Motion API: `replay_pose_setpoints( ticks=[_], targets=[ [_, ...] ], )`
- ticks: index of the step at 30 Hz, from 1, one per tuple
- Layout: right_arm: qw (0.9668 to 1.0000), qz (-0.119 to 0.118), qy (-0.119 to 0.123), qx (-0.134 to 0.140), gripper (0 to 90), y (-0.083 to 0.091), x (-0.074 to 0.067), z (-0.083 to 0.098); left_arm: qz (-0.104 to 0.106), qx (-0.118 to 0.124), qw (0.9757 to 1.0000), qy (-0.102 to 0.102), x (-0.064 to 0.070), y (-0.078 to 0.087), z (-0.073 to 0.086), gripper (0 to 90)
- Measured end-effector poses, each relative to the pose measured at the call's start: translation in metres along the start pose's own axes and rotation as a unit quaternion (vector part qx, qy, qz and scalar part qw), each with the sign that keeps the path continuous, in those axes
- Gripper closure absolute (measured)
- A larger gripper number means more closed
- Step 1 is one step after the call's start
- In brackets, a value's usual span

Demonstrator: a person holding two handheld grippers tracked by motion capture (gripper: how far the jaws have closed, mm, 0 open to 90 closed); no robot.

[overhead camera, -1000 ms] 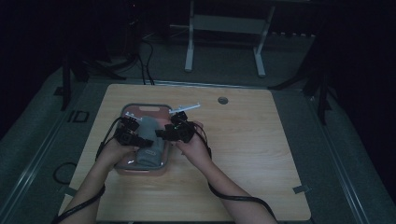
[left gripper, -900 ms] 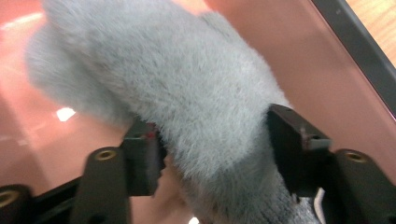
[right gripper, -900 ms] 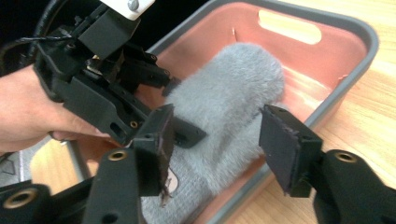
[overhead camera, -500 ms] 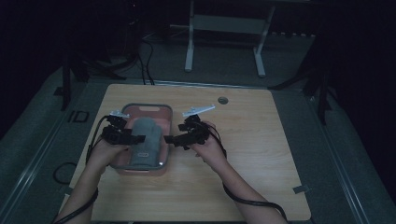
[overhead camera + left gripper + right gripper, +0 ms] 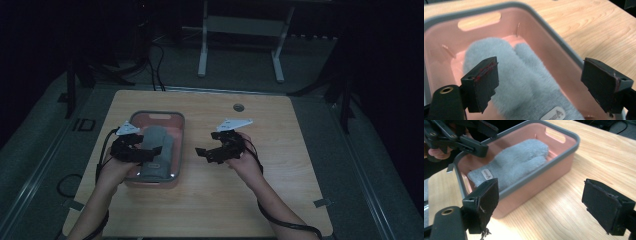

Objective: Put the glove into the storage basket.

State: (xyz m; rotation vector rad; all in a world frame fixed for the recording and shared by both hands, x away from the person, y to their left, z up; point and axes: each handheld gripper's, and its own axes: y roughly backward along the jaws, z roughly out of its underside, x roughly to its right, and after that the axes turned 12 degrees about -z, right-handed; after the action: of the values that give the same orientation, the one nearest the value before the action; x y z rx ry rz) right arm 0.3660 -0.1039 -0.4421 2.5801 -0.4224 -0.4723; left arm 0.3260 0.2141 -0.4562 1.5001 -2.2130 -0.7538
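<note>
A grey fluffy mitten (image 5: 156,145) lies flat inside a pink bin (image 5: 155,114) with a grey rim, on the left half of the wooden table. My left gripper (image 5: 152,152) hovers over the bin's left side. Its jaws have just been opening and stand wide above the mitten (image 5: 524,82) without pressing it. My right gripper (image 5: 206,145) hangs over bare table just right of the bin. Its jaws have also just been opening, with nothing between them. The right gripper view shows the bin's side wall (image 5: 541,182), the mitten (image 5: 516,160) and the left gripper (image 5: 461,137) beyond.
A small round grommet (image 5: 238,107) sits in the tabletop at the back. Bare wood (image 5: 280,165) spreads right of and in front of the bin. A white stand (image 5: 240,25) stands on the dark floor behind the table.
Both grippers were close together over the mitten in the bin. They have since parted: the right one moved right off the bin, the left one moved left and up. Both jaws opened.
</note>
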Motion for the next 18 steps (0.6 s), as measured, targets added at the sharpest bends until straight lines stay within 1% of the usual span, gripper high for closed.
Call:
replay_pose_setpoints(
  ticks=[2, 4, 6, 7, 9, 12, 16, 18],
  targets=[
    [1.0000, 0.003, 0.002, 0.000, 14.1, 0.006, 0.002, 0.003, 0.001, 0.009, 1.0000, 0.000, 0.004, 0.003, -0.002, 14.6],
    [1.0000, 0.005, 0.001, 0.002, 14.2, 0.013, 0.004, 0.007, 0.006, 0.018, 0.9998, -0.001, 0.009, 0.006, -0.003, 14.5],
    [1.0000, 0.008, 0.000, 0.001, 14.2, 0.018, 0.006, 0.010, 0.003, 0.028, 0.9996, -0.006, 0.014, 0.008, -0.005, 14.6],
    [1.0000, 0.008, 0.002, 0.001, 14.2, 0.021, 0.007, 0.012, 0.003, 0.028, 0.9996, -0.006, 0.014, 0.008, -0.005, 14.5],
    [0.9999, 0.015, 0.007, -0.003, 14.2, 0.026, 0.009, 0.016, 0.003, 0.043, 0.9990, -0.007, 0.023, 0.010, -0.006, 14.5],
    [0.9998, 0.019, 0.007, -0.006, 14.1, 0.033, 0.012, 0.021, 0.008, 0.050, 0.9986, -0.014, 0.034, 0.010, -0.006, 14.5],
    [0.9996, 0.025, 0.008, -0.013, 14.2, 0.040, 0.015, 0.028, 0.015, 0.051, 0.9978, -0.038, 0.050, 0.006, -0.006, 14.5],
    [0.9995, 0.027, 0.006, -0.015, 14.2, 0.044, 0.018, 0.032, 0.023, 0.048, 0.9974, -0.048, 0.059, 0.003, -0.005, 14.6]
  ],
)
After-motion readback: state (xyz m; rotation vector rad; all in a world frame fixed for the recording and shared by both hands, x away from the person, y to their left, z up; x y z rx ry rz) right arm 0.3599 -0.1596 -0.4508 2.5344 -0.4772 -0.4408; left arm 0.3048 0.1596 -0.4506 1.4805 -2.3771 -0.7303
